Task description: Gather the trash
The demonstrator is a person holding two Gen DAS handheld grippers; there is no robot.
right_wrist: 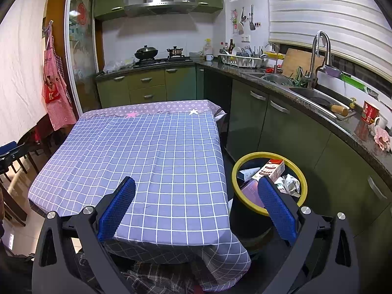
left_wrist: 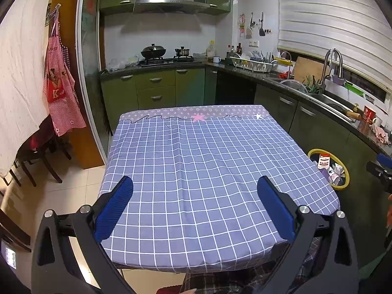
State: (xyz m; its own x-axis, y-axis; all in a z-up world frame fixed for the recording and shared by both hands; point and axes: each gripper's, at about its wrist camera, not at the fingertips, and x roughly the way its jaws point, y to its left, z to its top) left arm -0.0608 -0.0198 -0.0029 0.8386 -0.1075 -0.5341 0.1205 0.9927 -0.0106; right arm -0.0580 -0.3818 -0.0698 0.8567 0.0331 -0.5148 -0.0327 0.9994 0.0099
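Note:
A table with a blue checked cloth (left_wrist: 196, 161) (right_wrist: 147, 152) stands in front of me with nothing lying on it. A black bin with a yellow rim (right_wrist: 245, 161) (left_wrist: 341, 187) sits on the floor at the table's right side. It holds several pieces of trash: a brown-and-white carton (right_wrist: 273, 167), crumpled wrappers (right_wrist: 289, 183) and a purple box (right_wrist: 250, 191). My left gripper (left_wrist: 196, 186) is open over the table's near half, holding nothing. My right gripper (right_wrist: 197, 188) is open near the table's front right corner, its right finger (right_wrist: 276, 208) over the bin.
Green kitchen cabinets (right_wrist: 281, 122) and a dark counter with a sink (right_wrist: 316, 95) run along the right, close behind the bin. A stove with pots (left_wrist: 161, 56) is at the back. A red apron (left_wrist: 61, 90) and chairs (left_wrist: 41, 156) stand left.

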